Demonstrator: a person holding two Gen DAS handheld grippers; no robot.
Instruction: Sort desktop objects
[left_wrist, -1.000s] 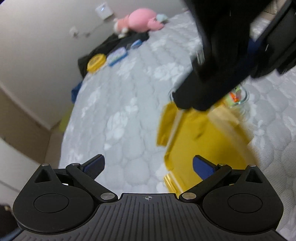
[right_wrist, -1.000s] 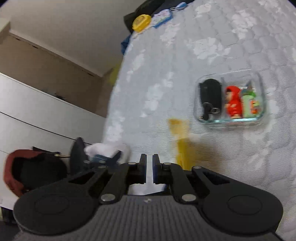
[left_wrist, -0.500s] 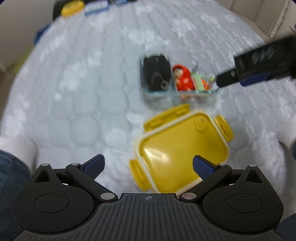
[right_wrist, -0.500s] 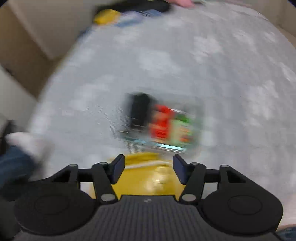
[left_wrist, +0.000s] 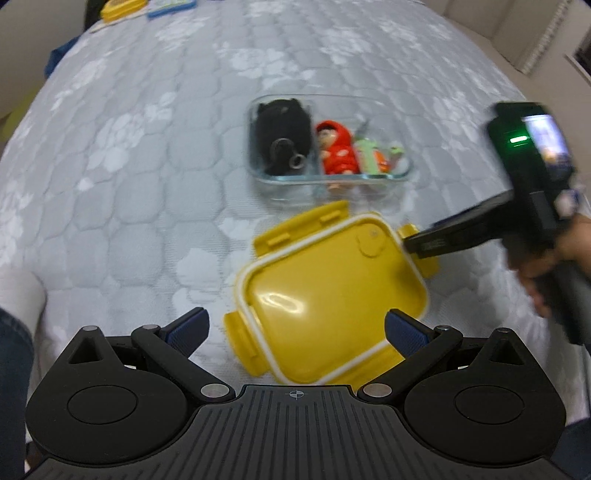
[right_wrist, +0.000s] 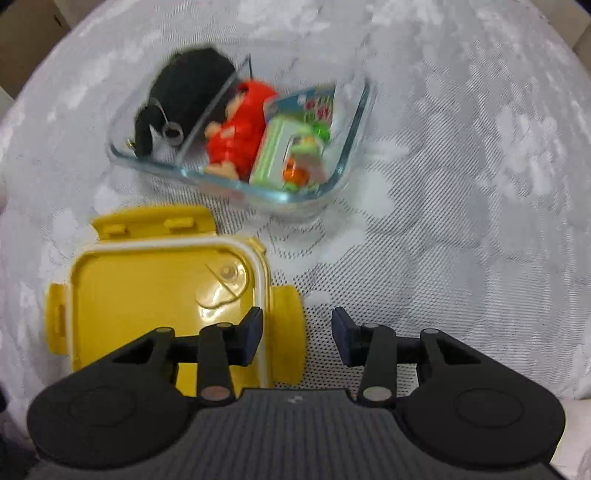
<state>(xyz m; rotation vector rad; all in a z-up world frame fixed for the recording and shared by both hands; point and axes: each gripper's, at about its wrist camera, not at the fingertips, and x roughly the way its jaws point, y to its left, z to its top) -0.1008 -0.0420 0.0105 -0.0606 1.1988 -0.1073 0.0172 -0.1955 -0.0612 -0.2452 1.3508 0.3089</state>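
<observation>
A yellow lid (left_wrist: 332, 295) lies upside down on the quilted bed cover (left_wrist: 147, 166), its white seal showing round the rim. Just beyond it, apart from it, sits a clear glass box (left_wrist: 400, 173) with a divider: a black pouch (left_wrist: 282, 127) in one compartment, a red doll (left_wrist: 338, 151) and a green packet (right_wrist: 284, 155) in the other.

The left gripper (left_wrist: 297, 326) hangs over the lid's near edge, jaws spread wide, nothing pinched. The right gripper (right_wrist: 297, 330) points down at the lid's side clip (right_wrist: 286, 332); its jaws are part open and closing, the clip lying under the gap between them, its left finger (right_wrist: 251, 332) over the lid's rim. The pads do not press on anything. In the left view the right gripper's tip reaches that same clip, held by a blurred hand (left_wrist: 554, 266)
</observation>
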